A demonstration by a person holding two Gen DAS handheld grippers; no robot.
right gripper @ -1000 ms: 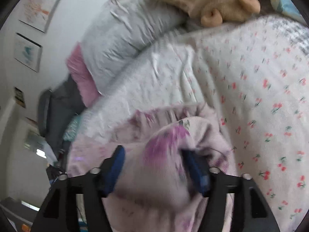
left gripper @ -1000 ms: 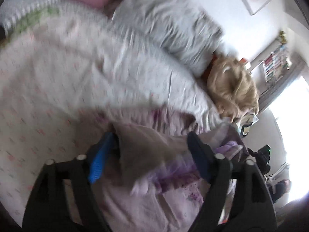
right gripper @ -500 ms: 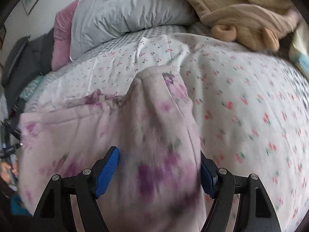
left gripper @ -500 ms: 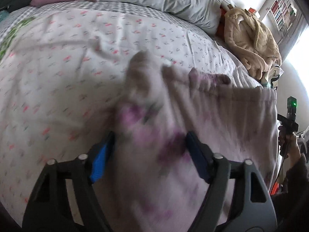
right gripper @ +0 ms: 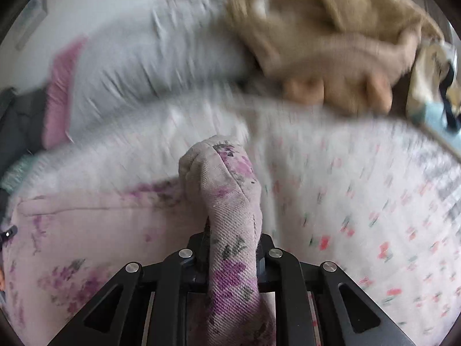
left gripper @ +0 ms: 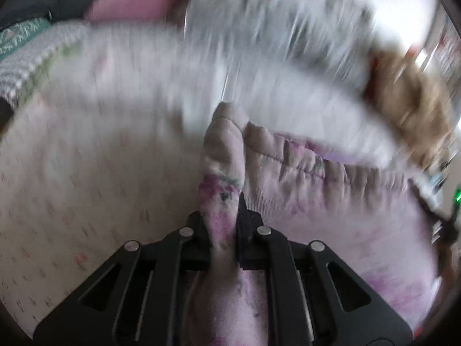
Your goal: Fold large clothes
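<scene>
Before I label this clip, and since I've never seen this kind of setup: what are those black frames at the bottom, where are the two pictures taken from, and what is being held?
No robot here: a person holds a two-finger tool in each hand, and a camera on each tool looks forward along its fingers. The black frames are those tools.

One picture comes from the left gripper, the other from the right gripper. Both are shut on the pale pink floral garment, each pinching a bunched corner of it.

Below lies a bed with a white flowered sheet. At its far end are a grey pillow, a pink pillow and a tan plush heap. The background is blurred by motion.
</scene>
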